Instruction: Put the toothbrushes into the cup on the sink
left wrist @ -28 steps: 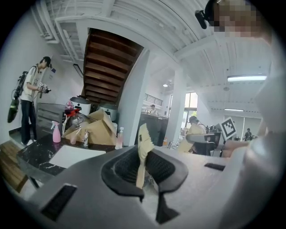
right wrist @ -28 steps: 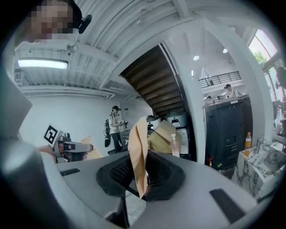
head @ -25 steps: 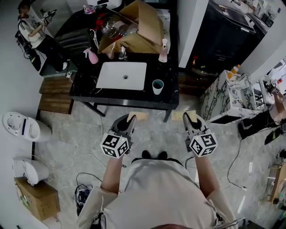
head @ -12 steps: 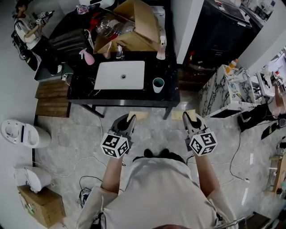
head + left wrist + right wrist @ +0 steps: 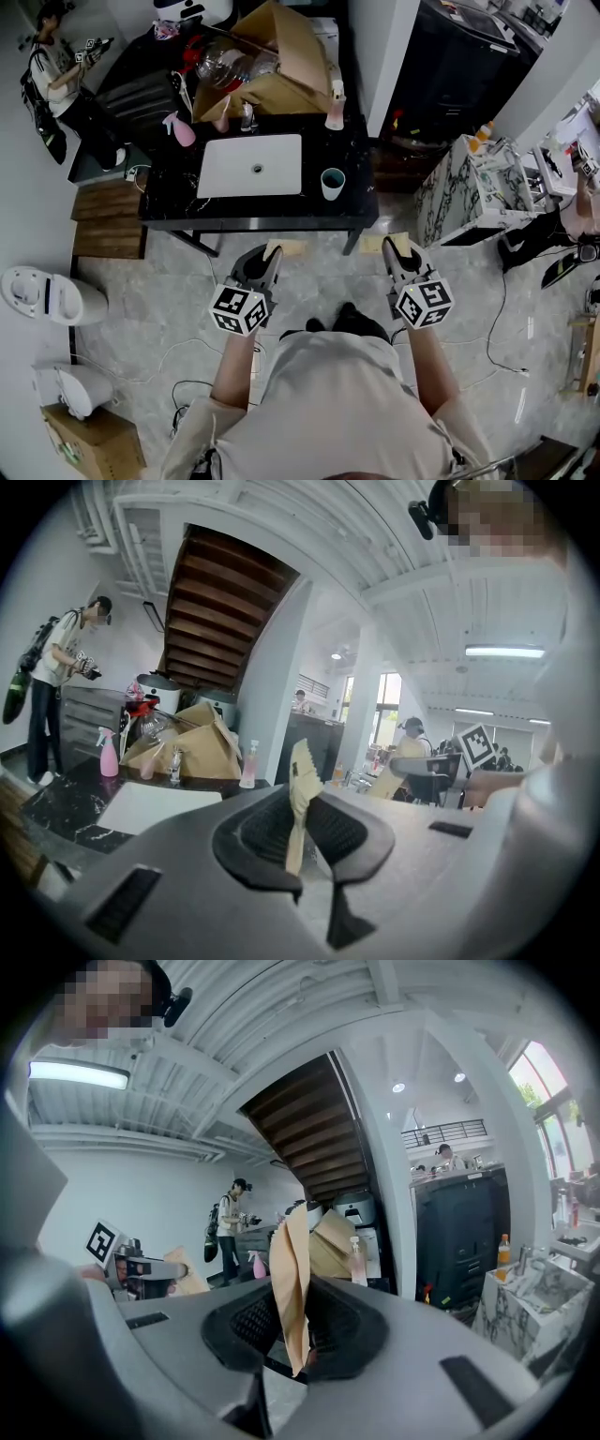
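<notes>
The person stands on the floor in front of the black tabletop [image 5: 356,202], with both tools held out short of its front edge and not touching it. The left tool [image 5: 272,259] is clenched on a flat tan paper packet, the left packet [image 5: 287,247]. This packet stands upright between the jaws and sticks out past their tips. The right tool [image 5: 397,257] is clamped the same way on the right packet [image 5: 398,242], a tan sleeve pinched near its lower end. I cannot tell what is inside either packet, as no brush shows.

The cup [image 5: 332,183], pale teal, stands upright near the tabletop's front right corner, just beside the right edge of the white sink [image 5: 250,165], which is set into the middle of the tabletop. Along the back edge a large open cardboard box [image 5: 272,66] leans behind the sink. A pink spray bottle [image 5: 179,129] stands at its left and a slim pink bottle [image 5: 335,112] towards the back right corner. Another person [image 5: 56,70] stands beyond the tabletop's left end.
</notes>
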The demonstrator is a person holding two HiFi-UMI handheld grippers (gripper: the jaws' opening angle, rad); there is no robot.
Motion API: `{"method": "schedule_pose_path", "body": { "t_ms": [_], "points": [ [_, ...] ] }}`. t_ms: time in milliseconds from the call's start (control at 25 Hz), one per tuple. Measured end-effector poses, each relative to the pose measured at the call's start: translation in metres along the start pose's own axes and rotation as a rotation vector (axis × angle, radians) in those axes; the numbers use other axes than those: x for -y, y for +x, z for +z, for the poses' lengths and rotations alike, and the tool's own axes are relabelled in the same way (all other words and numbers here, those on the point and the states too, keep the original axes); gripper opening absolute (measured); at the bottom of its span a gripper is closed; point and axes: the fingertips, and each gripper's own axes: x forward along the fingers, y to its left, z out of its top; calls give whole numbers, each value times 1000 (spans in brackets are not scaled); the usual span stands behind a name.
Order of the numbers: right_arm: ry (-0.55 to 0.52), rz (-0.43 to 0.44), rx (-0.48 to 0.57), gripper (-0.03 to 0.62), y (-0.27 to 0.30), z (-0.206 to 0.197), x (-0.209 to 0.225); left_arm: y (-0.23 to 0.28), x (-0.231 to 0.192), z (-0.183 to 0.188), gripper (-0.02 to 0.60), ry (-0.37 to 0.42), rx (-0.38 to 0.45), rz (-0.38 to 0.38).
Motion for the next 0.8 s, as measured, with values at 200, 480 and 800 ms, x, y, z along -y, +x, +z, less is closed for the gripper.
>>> {"method": "schedule_pose_path", "body": {
  "t_ms": [200,480,800],
  "points": [
    [6,-14,-6,69,6,-2,7,9,-4,0,41,-2,-5,-8],
    [18,-9,-11,69,26,-2,23,27,-18,2,41,-15,-7,15],
    [14,32,-21,69,71,1,49,66,-40,11,41,-18,-10,47]
  ]
}}
